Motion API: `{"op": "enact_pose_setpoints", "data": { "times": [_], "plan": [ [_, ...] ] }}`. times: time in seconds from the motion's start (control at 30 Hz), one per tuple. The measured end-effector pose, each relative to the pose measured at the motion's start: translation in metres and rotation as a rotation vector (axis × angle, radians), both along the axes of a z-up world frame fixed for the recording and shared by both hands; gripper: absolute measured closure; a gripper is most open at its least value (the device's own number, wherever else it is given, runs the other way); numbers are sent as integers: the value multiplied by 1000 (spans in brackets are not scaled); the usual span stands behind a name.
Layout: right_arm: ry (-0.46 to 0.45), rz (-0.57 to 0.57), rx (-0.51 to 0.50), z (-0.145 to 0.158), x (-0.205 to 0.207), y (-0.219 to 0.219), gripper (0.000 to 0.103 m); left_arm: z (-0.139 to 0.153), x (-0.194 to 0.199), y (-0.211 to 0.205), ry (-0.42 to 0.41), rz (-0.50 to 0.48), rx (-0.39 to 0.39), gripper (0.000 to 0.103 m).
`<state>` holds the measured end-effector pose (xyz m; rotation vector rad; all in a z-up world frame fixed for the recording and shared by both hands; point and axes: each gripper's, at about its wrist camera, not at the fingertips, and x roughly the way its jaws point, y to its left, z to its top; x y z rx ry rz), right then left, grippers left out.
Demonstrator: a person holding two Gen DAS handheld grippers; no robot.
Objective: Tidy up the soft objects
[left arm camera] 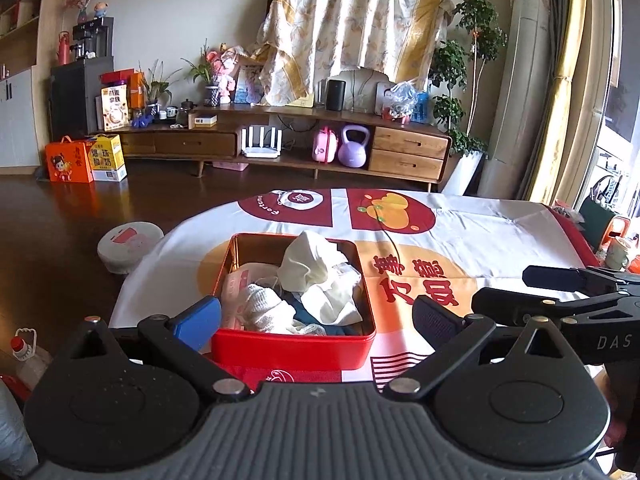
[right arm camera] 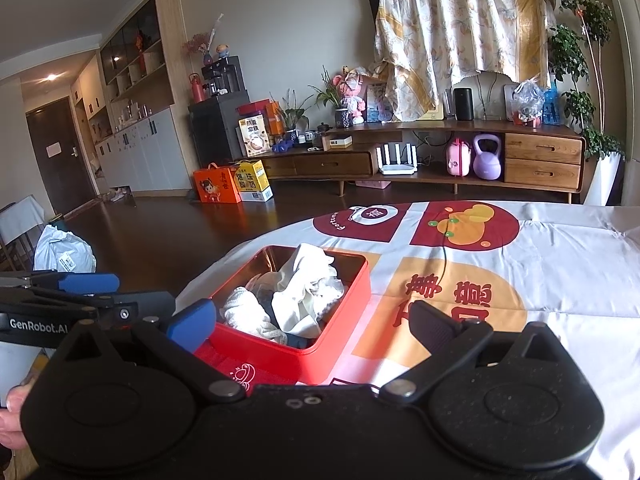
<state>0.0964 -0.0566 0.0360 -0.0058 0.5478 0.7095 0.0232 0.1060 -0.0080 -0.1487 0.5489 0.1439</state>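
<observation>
Tablecloth [left arm camera: 480,240], white with red and orange printed panels, is spread over the table, and nothing loose is seen lying on it in either view. Near its front edge the red tin box [left arm camera: 294,346] is set, lid off, and the soft objects are gathered inside it. It is judged that the sorting is nearly done and that what remains is tidying the contents so they sit below the rim.

Within the box, a cream cloth [left arm camera: 310,268] is heaped highest and rises well above the walls at the back. A white knitted piece [left arm camera: 260,306] is tucked at the front left, a dark blue fabric [left arm camera: 310,314] is buried beneath, and a pink-printed packet [left arm camera: 236,284] is pressed against the left wall.

The left gripper [left arm camera: 316,314] is held just in front of the box with its tongs spread wide and nothing between them; its blue pad is seen beside the box's front left corner. The right gripper [right arm camera: 314,322] is likewise spread and empty, held to the right of the left one.

To finish well, the cream cloth should be pinched at its peak, not at a trailing edge, and pressed down toward the middle. The box is best steadied with the other gripper, since a light tin may be slid on the smooth cloth.
</observation>
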Motion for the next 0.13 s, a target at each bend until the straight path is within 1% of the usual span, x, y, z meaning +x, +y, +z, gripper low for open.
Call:
{"op": "enact_pose_setpoints", "data": {
  "times": [0.13],
  "plan": [
    [1,0,2,-1,0,0,0,-1,1,1,7,4,-11,1]
  ]
}}
